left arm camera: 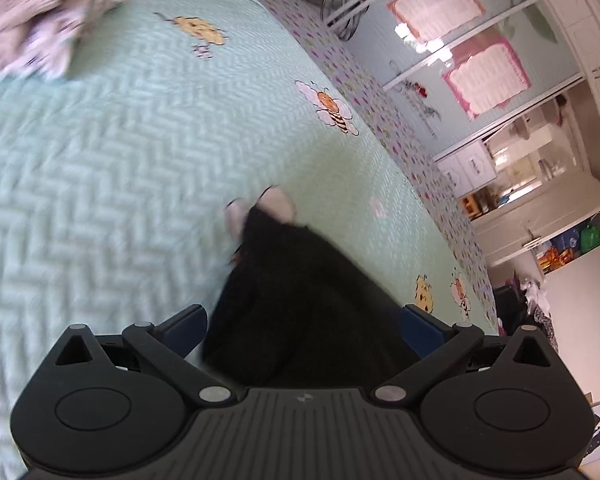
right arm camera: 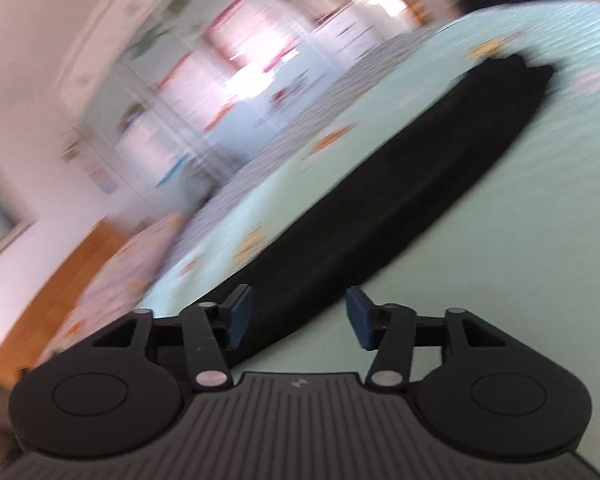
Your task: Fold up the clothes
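Black linkage arms on the left gripper [left arm camera: 302,322] are spread wide, blue pads [left arm camera: 186,326] far apart, tilted down over the bed. A black garment [left arm camera: 300,304] lies between and beyond the pads; no pad presses on it. Its far end shows pale pink patches [left arm camera: 278,206], blurred, not identifiable.

Right gripper [right arm camera: 300,314] about half spread, aimed low across the mint quilt [right arm camera: 540,200]. Nothing pinched: the left pad [right arm camera: 240,314] sits over the garment's [right arm camera: 380,208] near end, the right pad over bare quilt. The garment lies as a long folded strip running away diagonally.

No containers seen. A folded pale floral pile [left arm camera: 36,20] sits at the quilt's far left corner, well apart. Right view heavily smeared; room behind unreadable.
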Demonstrator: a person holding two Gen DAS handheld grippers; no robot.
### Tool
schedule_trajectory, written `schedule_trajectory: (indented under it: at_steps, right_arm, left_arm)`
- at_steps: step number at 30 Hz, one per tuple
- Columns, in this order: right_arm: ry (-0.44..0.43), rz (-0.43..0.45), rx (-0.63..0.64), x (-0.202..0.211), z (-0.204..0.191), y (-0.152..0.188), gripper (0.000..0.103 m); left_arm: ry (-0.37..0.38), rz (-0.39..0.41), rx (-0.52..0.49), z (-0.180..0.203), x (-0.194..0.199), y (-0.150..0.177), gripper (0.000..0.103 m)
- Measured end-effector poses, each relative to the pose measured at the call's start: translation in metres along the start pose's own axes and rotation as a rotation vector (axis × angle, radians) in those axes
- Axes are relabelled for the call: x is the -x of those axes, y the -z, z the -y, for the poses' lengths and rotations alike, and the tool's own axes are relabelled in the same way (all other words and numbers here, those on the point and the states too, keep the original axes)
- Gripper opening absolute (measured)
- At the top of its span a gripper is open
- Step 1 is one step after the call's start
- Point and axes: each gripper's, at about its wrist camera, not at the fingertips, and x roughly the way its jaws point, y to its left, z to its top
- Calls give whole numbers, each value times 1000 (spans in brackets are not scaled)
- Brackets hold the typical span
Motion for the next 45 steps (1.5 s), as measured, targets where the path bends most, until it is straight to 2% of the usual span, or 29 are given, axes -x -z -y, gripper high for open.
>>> schedule_trajectory:
  at_steps: [4,8,11,13,15,19,22,24,28,32,35,38,41,42,43,45]
  right_arm:
    - [-151,-130,96,-44,-78,27,65]
    - [-230,-228,95,-86,-131,58,65]
    - [-224,-243,123,-106,-157,83,65]
    - [-180,-236,205,-116,-170,96,65]
    - [-148,-237,273,-124,-175,112,66]
    - [-96,-238,338,-132,-166,145,65]
    - [-62,-204,426,-124,-171,159,70]
    - [-57,-208,461,-121,-172,163,76]
    - [-80,-219,421,-119,-164,164,77]
    - [-104,-218,373,-118,-155,167,77]
    - [-112,-220,364,-124,-157,171,78]
    - [-120,-222,350,-126,-155,172,79]
    - [-125,-223,344,-128,-155,173,79]
    - [-126,-224,344,-129,-155,173,80]
    - [-127,-225,343,-130,-156,174,80]
    - [-129,-226,341,-130,-156,174,81]
  left_arm:
    - [46,16,3,-26,1,16,102]
    - [163,28,-2,-49,-3,21,102]
    - [226,56,-43,-63,-4,28,102]
    - [215,62,-113,-57,-4,26,101]
    - [202,68,-184,-51,-4,23,101]
    - [148,166,-384,-34,0,29,101]
    - [189,209,-485,-24,-1,36,101]
    - [219,170,-501,-18,-9,37,101]
    - [278,73,-533,-14,-28,36,98]
    - [380,34,-506,-19,-29,34,97]
    - [406,33,-520,-20,-27,35,94]
    - [393,34,-525,-22,-29,33,86]
    - [364,27,-535,-24,-32,31,74]
    - [336,26,-547,-24,-34,31,60]
    - [296,20,-556,-24,-38,31,41]
    - [263,9,-547,-28,-42,30,27]
